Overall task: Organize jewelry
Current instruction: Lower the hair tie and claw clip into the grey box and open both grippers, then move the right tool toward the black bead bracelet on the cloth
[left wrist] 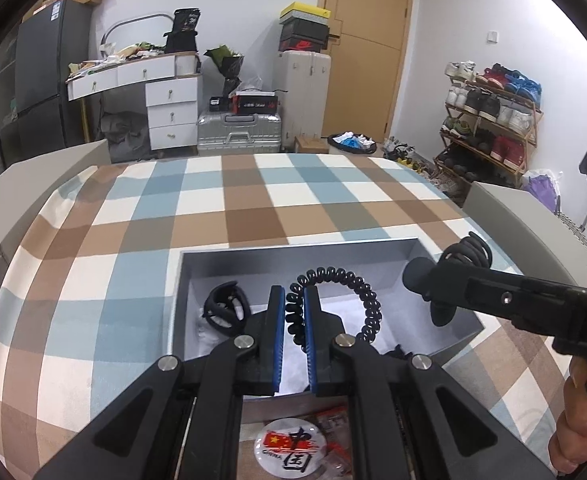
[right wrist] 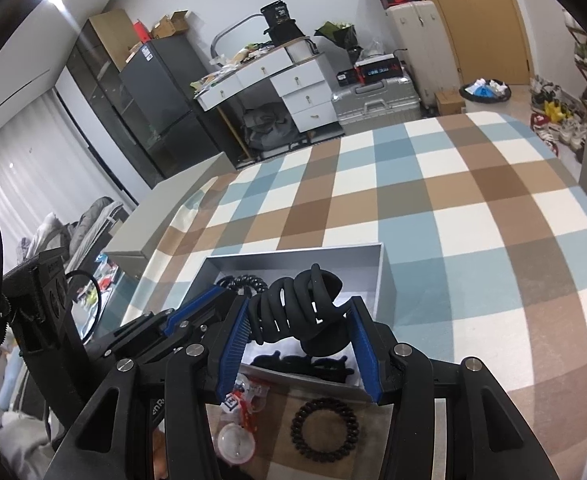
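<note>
Checked cloth (left wrist: 253, 208) in blue, brown and white over the whole surface. On it, an open grey box (left wrist: 197, 280) with pale lining, near the front edge.

Left hand-held gripper (left wrist: 293, 300) angled downward over the box, blue pads clenched on the black spiral hair tie (left wrist: 367, 300); the coil loops up and to the right of the fingers, hanging above the box interior. Right hand-held gripper (right wrist: 299, 316) also tilted down over the box, coming in from the right side in the left wrist view, jaws partly spread and grasping a large black claw hair clip (right wrist: 293, 312) crosswise between the pads. Fingers of a person's hand (left wrist: 573, 432) wrapped around the right gripper's handle at the lower right edge.

Inside the box: a black claw clip (left wrist: 225, 308) by the left wall, and more dark clips (right wrist: 305, 364) along the near wall.

Outside the box, on the cloth just in front of it: a second dark spiral hair tie (right wrist: 325, 424), a round badge with red flag print (left wrist: 289, 446), and small red-and-white trinkets (right wrist: 245, 400) beside it.
</note>
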Demonstrator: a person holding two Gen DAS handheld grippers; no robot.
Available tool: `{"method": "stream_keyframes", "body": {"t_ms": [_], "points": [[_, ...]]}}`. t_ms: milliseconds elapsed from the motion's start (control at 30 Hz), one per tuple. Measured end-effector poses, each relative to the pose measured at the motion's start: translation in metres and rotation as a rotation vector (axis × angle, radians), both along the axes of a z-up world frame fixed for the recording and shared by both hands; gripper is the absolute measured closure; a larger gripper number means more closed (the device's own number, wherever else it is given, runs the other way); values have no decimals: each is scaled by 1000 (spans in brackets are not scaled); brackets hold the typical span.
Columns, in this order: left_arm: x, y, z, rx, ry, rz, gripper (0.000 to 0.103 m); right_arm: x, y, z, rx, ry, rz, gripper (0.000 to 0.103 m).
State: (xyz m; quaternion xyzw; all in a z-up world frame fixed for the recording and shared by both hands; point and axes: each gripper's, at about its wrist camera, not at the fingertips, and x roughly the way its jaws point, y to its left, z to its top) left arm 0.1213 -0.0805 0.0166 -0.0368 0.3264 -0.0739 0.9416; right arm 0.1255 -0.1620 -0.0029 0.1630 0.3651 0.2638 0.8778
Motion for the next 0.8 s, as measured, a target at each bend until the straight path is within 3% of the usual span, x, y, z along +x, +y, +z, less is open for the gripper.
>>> {"method": "stream_keyframes", "body": {"t_ms": [333,433,533,600,633,800], "points": [[1,-6,-3,6,26,-29,98,4,-2,-7,44,16,17,53],[-6,-4,-1,34,30,-27,93,-4,-6,-4,62,1,14,41],[-17,0,3,1,25,-47,69,-14,-12,3,80,-26,21,36],[-27,1,8,2,17,-61,45,-21,-17,8,74,-44,7,34],[-29,1,10,8,12,-63,42,-26,-20,11,66,-54,3,33],[-54,10,23,22,-12,-62,15,-45,-24,14,-3,-46,13,3]]}}
